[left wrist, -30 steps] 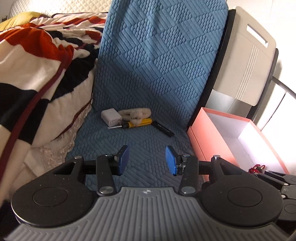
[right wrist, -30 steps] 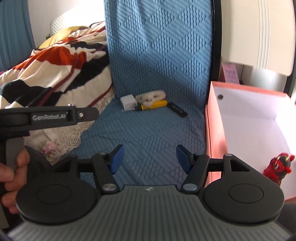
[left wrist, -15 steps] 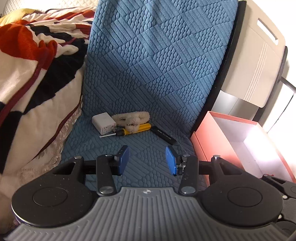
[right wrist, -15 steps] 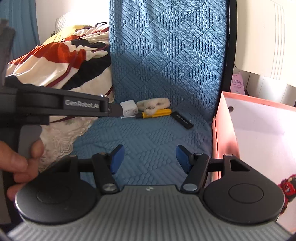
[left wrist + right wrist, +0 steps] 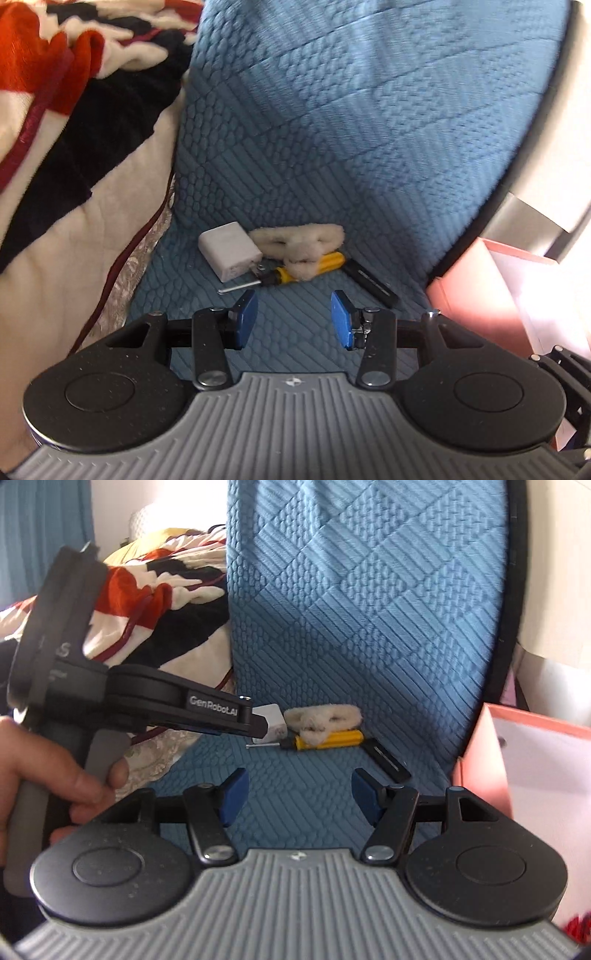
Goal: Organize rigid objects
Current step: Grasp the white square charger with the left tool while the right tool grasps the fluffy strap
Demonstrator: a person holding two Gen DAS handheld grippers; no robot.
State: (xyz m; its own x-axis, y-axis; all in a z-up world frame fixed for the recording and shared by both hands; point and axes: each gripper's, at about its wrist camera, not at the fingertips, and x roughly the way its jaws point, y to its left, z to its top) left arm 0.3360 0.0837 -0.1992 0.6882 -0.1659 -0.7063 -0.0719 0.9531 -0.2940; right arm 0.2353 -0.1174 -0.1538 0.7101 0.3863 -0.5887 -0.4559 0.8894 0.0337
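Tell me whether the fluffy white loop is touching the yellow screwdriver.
Touching. The left wrist view shows the fluffy loop draped across the yellow screwdriver handle, with no gap.

A blue quilted cover (image 5: 369, 129) with a raised diamond and stripe pattern drapes over a seat and its upright back, edged on the right by a dark frame (image 5: 511, 627). To its left lies a rumpled blanket (image 5: 74, 110) in cream, black and red, with a strip of floral lace fabric (image 5: 129, 266) along its lower edge beside the seat. In the right wrist view a blue curtain (image 5: 44, 535) hangs at the far left. A pale panel (image 5: 554, 572) stands behind the seat on the right.
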